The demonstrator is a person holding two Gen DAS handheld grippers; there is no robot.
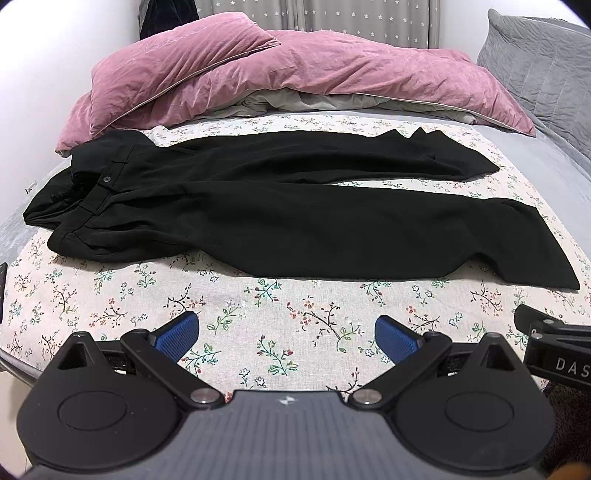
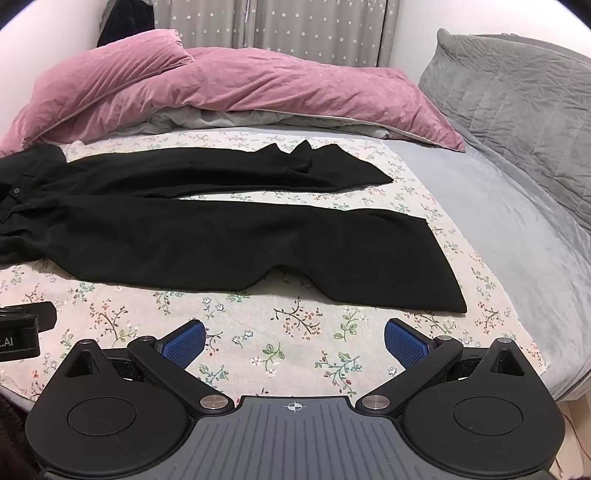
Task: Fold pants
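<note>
On floral bedsheet point(image 1: 122, 295), black fabric pants point(image 1: 295, 229) are laid flat, legs splayed, unfolded. Left gripper point(image 1: 287, 332) and right gripper point(image 2: 294, 341) are held spread wide, empty. Likely next: near leg grasped, folded over far leg.

one black pants point(image 1: 280, 218), one pink duvet point(image 1: 295, 74), one floral sheet point(image 1: 280, 332), two grippers: left gripper point(image 1: 287, 334), right gripper point(image 2: 294, 341).

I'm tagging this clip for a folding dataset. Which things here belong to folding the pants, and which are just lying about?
Part of the job:
black pants, spread flat, unfolded
floral cloth beneath them
left gripper, open
right gripper, open

Just lying about:
pink duvet
pink pillow
grey quilted pillow
grey sheet
starred curtain
</note>
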